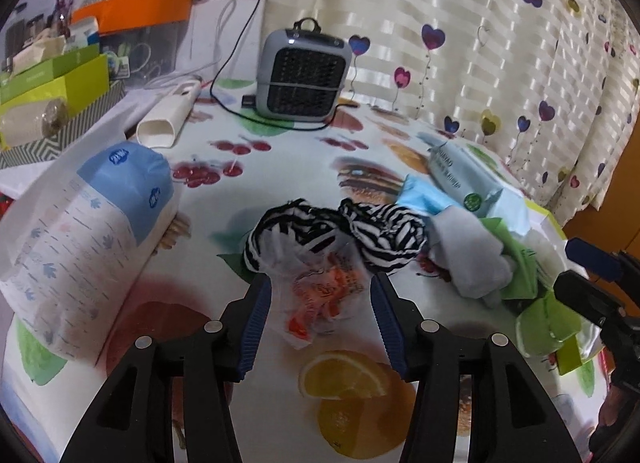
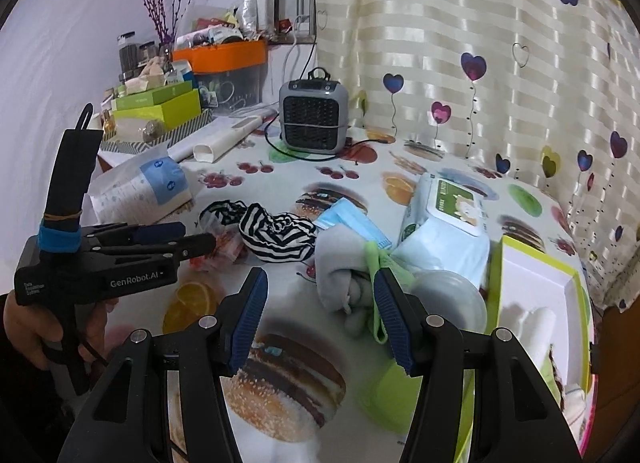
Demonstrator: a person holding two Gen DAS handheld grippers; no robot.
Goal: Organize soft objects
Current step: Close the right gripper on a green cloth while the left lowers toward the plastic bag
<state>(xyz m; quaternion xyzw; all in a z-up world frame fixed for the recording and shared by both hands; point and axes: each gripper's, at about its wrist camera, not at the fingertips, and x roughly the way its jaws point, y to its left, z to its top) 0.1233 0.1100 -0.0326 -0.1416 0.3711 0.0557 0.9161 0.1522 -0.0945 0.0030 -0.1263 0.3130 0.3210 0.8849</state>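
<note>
A black-and-white striped cloth lies mid-table, also in the right wrist view. A crumpled clear bag with red print lies just in front of it, between the open fingers of my left gripper. A grey rolled cloth with a green cloth sits between the open fingers of my right gripper. Blue face masks and a wet-wipes pack lie behind. The left gripper shows at the left of the right wrist view.
A green-rimmed white box stands at the right. A blue-and-white tissue pack lies left. A grey heater with a black cord, a white tube and stacked boxes stand at the back. A curtain hangs behind.
</note>
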